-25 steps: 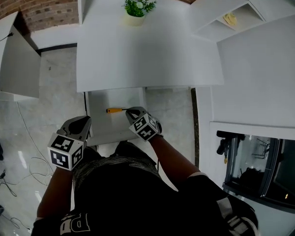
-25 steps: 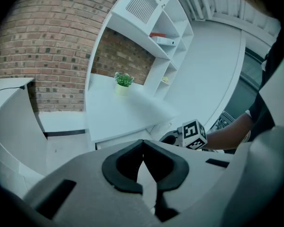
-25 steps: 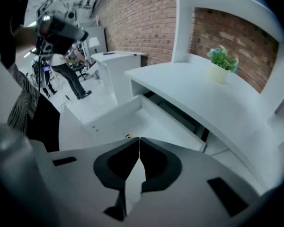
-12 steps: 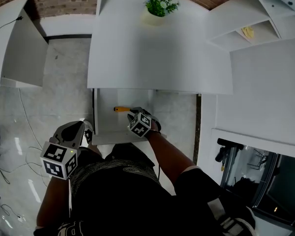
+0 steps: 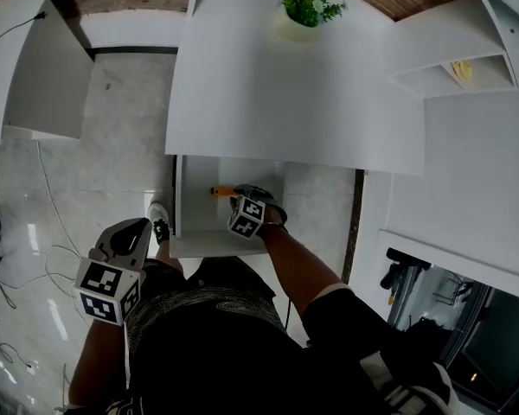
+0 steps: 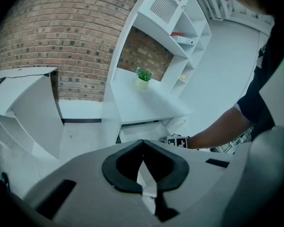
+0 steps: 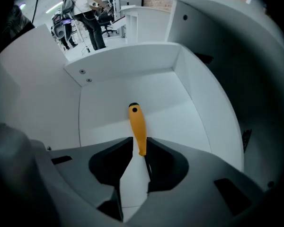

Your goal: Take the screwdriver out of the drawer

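The drawer juts toward 6 o'clock from under the worktop, the screwdriver lies in its far end, handle toward 9 o'clock, between the right gripper's fingers, the left gripper hangs outside at 8 o'clock, and the plant stands at the worktop's 12 o'clock edge.
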The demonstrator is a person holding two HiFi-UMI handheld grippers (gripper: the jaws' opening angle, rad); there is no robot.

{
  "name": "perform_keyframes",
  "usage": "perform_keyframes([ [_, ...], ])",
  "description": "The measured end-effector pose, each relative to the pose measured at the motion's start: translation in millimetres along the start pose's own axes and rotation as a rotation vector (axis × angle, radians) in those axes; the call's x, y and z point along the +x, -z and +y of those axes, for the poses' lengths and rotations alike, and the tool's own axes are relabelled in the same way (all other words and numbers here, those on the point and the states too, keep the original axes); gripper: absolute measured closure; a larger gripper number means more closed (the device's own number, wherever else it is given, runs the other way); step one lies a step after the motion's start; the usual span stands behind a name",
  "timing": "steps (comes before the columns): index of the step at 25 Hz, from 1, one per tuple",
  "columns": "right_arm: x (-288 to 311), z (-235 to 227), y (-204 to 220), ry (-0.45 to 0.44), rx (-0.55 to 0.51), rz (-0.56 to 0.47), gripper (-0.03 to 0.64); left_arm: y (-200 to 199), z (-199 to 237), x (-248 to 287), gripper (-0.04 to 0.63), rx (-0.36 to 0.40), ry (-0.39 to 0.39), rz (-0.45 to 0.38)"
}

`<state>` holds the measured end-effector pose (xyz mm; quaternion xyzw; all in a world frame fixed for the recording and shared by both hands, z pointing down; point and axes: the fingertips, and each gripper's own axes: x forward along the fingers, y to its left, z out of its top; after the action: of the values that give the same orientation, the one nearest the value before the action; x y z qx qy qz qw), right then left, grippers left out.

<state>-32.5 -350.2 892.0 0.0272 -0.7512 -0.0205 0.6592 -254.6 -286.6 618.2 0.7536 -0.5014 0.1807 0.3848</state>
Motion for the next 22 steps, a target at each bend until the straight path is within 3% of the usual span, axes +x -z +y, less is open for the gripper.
perform_keyframes([
  [11,20.0,-2.2,-2.5,-0.02,-0.189,0.05,0.525,10.1,0.3,11.3,0.578,-0.05,-0.011,0.017],
  [22,25.8,-0.2,-1.0,-0.09,-0.254,0.077,0.534,14.7,-3.7,14.1,0.578,-0.084,-0.034,0.006],
])
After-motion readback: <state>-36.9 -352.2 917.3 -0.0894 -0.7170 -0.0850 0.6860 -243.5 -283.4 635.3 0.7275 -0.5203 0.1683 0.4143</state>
